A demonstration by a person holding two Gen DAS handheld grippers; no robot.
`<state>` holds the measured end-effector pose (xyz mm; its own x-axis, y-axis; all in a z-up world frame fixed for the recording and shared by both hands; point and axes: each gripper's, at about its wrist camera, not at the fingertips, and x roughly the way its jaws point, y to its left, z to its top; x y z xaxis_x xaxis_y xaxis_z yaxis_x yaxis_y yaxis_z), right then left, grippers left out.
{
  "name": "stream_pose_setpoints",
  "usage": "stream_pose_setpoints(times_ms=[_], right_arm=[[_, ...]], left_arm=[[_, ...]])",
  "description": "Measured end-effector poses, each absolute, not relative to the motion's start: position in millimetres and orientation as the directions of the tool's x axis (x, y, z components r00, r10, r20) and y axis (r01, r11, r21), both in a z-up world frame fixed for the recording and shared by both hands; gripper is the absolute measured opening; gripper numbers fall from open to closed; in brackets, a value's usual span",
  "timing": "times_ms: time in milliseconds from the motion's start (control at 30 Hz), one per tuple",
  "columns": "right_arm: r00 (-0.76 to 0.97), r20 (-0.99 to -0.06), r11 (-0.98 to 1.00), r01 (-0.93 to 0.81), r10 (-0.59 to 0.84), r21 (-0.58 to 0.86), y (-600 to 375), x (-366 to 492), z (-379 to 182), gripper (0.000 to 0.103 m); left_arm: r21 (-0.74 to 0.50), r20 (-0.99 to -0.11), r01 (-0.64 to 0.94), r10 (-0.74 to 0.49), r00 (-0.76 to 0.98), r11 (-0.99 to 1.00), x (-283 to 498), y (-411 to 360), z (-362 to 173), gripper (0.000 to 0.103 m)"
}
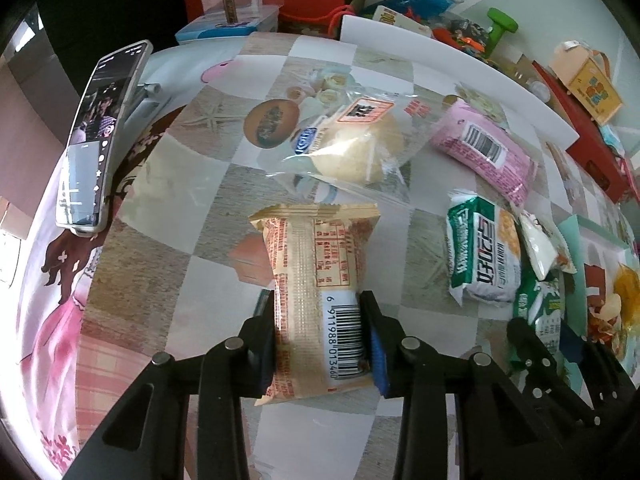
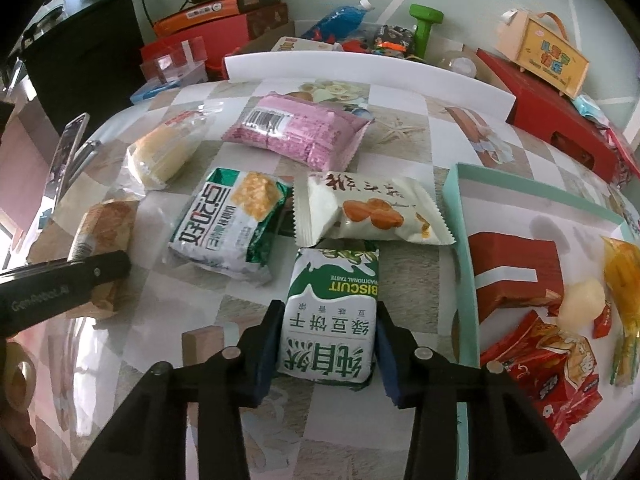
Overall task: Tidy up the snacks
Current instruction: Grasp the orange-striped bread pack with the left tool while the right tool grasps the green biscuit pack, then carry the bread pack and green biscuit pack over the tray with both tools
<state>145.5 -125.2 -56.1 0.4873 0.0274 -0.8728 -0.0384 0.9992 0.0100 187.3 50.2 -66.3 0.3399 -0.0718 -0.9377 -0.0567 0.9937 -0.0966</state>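
Left wrist view
Left gripper (image 1: 318, 344): fingers clamped on the lower half of the beige snack packet (image 1: 316, 300), one pad on each long side, over the barcode end.
Beige snack packet: lies lengthwise along the fingers on the checked tablecloth (image 1: 192, 240); whether it is lifted off the cloth cannot be told.
Bread bun in clear bag (image 1: 352, 144): just beyond the beige packet, loose on the cloth.
Pink wafer packet (image 1: 484, 148): further right, barcode side up.
Green cracker packet (image 1: 484, 248): right of the beige packet, apart from it.
Phone on stand (image 1: 96, 144): propped at the left edge, away from the snacks.

Right wrist view
Right gripper (image 2: 326, 344): fingers close against both sides of the green biscuit packet (image 2: 332, 320); contact looks made but the squeeze is light, and the packet rests on the cloth.
Green biscuit packet: nearest loose snack to the tray, likely why it is chosen.
White pastry packet (image 2: 372, 212): just beyond, overlapping the biscuit packet's far end.
Mint-green tray (image 2: 464, 248): immediately right; holds a red box (image 2: 516, 276), red wrapped snacks (image 2: 548, 368) and a yellow packet (image 2: 624, 280); probable destination.
Left gripper, side-on: at the left edge, over the beige packet.

Judgement
Stage: early; five or more packets lie outside the tray.
Risk: soft wrappers may slip or crush.
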Motion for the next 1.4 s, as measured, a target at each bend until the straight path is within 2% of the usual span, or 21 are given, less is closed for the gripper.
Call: stream_pose_setpoints(times_ms=[333, 700, 1133, 1400], right_arm=[[0.501, -0.863, 0.997, -0.067, 0.06, 0.031, -117, 139, -48, 0.042], [0.527, -0.846, 0.996, -0.082, 0.08, 0.043, -116, 133, -30, 0.042], [0.438, -0.896, 0.996, -0.078, 0.072, 0.042, -116, 136, -54, 0.042], [0.447, -0.893, 0.996, -0.087, 0.054, 0.016, -112, 137, -57, 0.042]], left_arm=[[-0.162, -0.933, -0.039, -0.14, 0.331, 0.986, 181, 36, -60, 0.038], [-0.178, -0.913, -0.024, -0.156, 0.376, 0.984, 168, 26, -33, 0.038], [-0.189, -0.92, -0.03, -0.166, 0.355, 0.982, 172, 35, -44, 0.038], [-0.188, -0.921, -0.03, -0.166, 0.351, 0.982, 172, 35, -46, 0.038]])
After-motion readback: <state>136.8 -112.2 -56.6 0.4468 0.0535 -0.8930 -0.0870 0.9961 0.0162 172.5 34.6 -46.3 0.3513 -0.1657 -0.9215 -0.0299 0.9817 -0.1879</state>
